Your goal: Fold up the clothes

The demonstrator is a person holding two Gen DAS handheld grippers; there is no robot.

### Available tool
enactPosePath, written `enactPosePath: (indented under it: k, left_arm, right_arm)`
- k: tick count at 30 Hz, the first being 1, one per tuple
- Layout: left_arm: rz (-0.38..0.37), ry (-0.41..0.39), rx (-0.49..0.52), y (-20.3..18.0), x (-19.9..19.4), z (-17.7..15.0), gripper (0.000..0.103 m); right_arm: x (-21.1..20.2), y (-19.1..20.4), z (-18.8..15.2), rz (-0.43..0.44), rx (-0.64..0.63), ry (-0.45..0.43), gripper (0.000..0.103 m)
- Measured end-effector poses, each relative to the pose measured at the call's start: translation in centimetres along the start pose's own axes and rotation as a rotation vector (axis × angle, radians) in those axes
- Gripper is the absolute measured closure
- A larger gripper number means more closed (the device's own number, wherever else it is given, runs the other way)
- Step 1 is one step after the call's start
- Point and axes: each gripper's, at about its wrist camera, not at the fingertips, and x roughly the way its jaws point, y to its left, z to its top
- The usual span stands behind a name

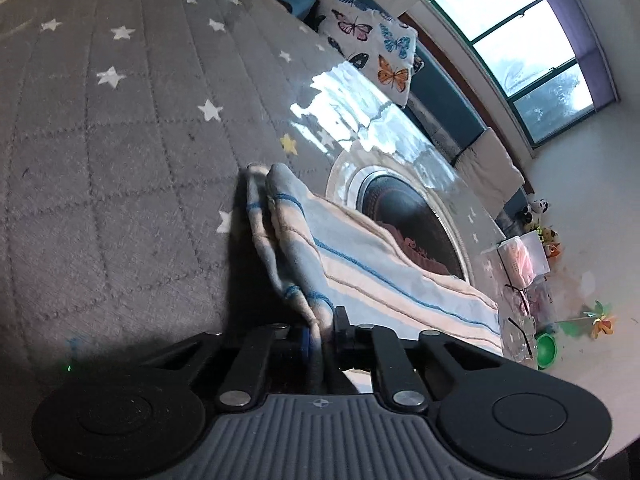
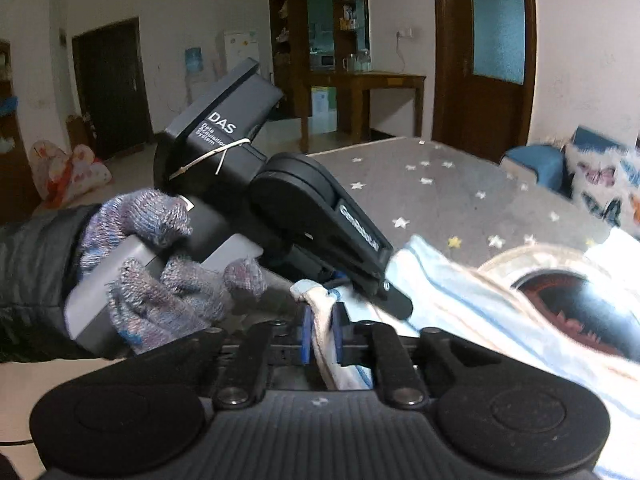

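Observation:
A pale blue and cream striped cloth (image 1: 360, 264) lies bunched on the grey star-patterned table cover (image 1: 120, 160). My left gripper (image 1: 322, 330) is shut on a bunched edge of the cloth, low over the table. My right gripper (image 2: 322, 332) is shut on another bunched edge of the same striped cloth (image 2: 460, 284). The left gripper's black body (image 2: 320, 220), held by a gloved hand (image 2: 160, 264), sits right in front of the right gripper, the two pinching the cloth close together.
A round dark printed plate (image 1: 412, 216) lies under a shiny clear sheet beside the cloth. A butterfly cushion (image 1: 372, 44) and a blue sofa (image 2: 536, 164) stand beyond the table. Clutter and glasses (image 1: 520, 300) sit at the table's far edge.

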Motion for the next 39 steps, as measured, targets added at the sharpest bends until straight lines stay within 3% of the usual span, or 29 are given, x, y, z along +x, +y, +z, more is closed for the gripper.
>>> enactPosePath:
  k: [4, 13, 16, 25, 39]
  left_arm:
    - [-0.003, -0.012, 0.011, -0.6, -0.4, 0.1, 0.092]
    - [-0.009, -0.037, 0.038, -2.3, -1.2, 0.4, 0.092]
    - [-0.009, -0.040, 0.052, -2.9, -1.4, 0.5, 0.092]
    - [-0.022, -0.045, 0.082, -4.5, -1.6, 0.9, 0.093]
    - [-0.012, -0.058, 0.083, -7.1, -2.0, 1.6, 0.093]
  right_arm:
    - [-1.8, -3.0, -0.7, -0.038, 0.078, -0.010, 0.086]
    - [-0.5, -13.6, -2.4, -0.397, 0.242, 0.065, 0.086]
    - [1.8, -15.8, -2.4, -0.460, 0.274, 0.098, 0.086]
    - [4.8, -16.7, -2.3, -0.505, 0.273, 0.098, 0.086]
    - [0.6, -12.7, -3.8, -0.424, 0.215, 0.173, 0.085]
